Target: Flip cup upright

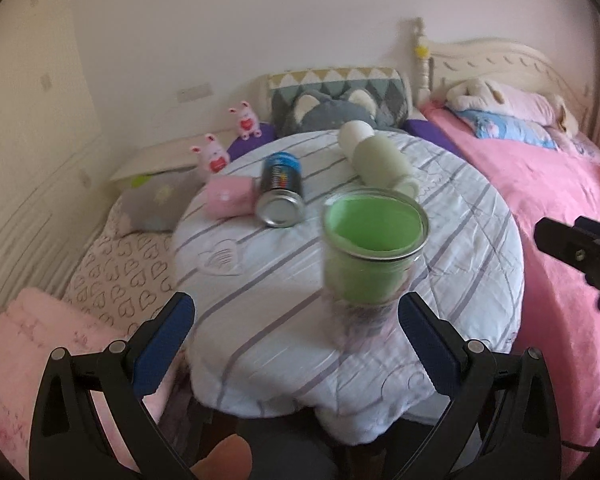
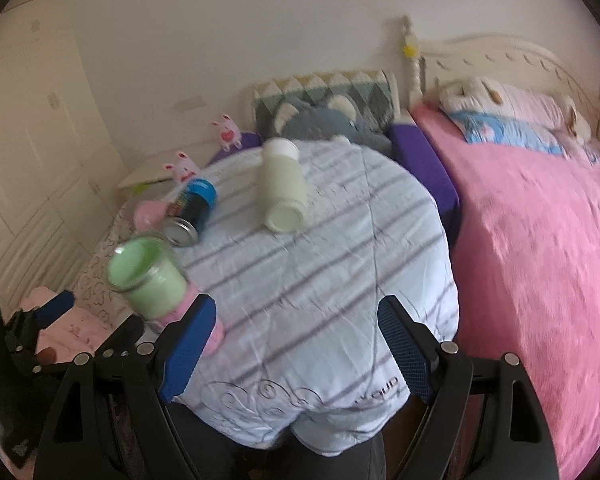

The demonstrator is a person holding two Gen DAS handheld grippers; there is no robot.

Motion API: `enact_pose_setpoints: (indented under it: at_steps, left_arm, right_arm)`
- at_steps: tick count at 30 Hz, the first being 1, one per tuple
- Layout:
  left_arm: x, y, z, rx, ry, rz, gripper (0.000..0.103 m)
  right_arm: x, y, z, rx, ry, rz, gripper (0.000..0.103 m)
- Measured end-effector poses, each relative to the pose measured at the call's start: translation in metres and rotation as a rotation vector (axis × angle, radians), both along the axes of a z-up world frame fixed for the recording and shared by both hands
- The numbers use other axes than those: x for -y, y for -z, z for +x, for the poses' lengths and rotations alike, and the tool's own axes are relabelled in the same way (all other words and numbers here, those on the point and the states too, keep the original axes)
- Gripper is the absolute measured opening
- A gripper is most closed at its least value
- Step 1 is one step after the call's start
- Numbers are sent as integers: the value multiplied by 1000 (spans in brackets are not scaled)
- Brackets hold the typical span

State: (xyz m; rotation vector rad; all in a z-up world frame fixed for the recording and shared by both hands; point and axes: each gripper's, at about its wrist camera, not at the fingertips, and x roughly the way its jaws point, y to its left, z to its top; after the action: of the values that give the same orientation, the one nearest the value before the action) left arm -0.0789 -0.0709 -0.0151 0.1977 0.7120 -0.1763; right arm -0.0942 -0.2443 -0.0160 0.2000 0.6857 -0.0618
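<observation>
Cup (image 1: 374, 250), a green tumbler with a clear glass rim, stands mouth-up on the near part of a round table (image 1: 284, 320) draped in a pale cloth with grey stripes. In the left wrist view it sits just ahead of the left gripper (image 1: 296, 344), closer to the right-hand finger; its outline is blurred, and whether its base touches that finger cannot be told. The left gripper's blue-padded fingers (image 1: 162, 344) are spread wide with nothing between them. In the right wrist view the cup (image 2: 148, 276) appears at the near left edge of the table, with a pink band at its base, just beside the left finger of the right gripper (image 2: 296, 348). That gripper also hangs released, jaws wide apart over bare striped cloth.

Farther back on the table a dark can (image 1: 280, 188) with a blue top lies on its side, its silver end facing the camera. A small pink container (image 1: 228, 196) lies touching its left side. To the right, a pale cream bottle (image 1: 374, 156) with a white cap lies on its side too. Behind the table a grey plush toy (image 1: 332, 114) leans against a patterned cushion, and a bed with a pink cover (image 1: 556, 208) fills the right.
</observation>
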Motion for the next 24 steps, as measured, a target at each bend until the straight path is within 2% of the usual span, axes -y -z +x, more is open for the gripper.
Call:
enact_pose_setpoints:
  at_steps: [5,10,17,24]
  left_arm:
    - [-25,-22,-14,-39,-80,-7,103]
    - [-35,-31,-27,-66,-127,7,103]
    - [-40,-36,-39,-71,-147,-2,103]
    - [-43,-36,-42,-86,-151,-1,103]
  right_arm:
    - [-17,-6,-5,20,-49,-26,84]
    - [-34,-6,-14,24,-92,-24,85]
    - [-55,-7,-29,24,-139,-43,85]
    - [-49,-6,-30,17,-112,-27,85]
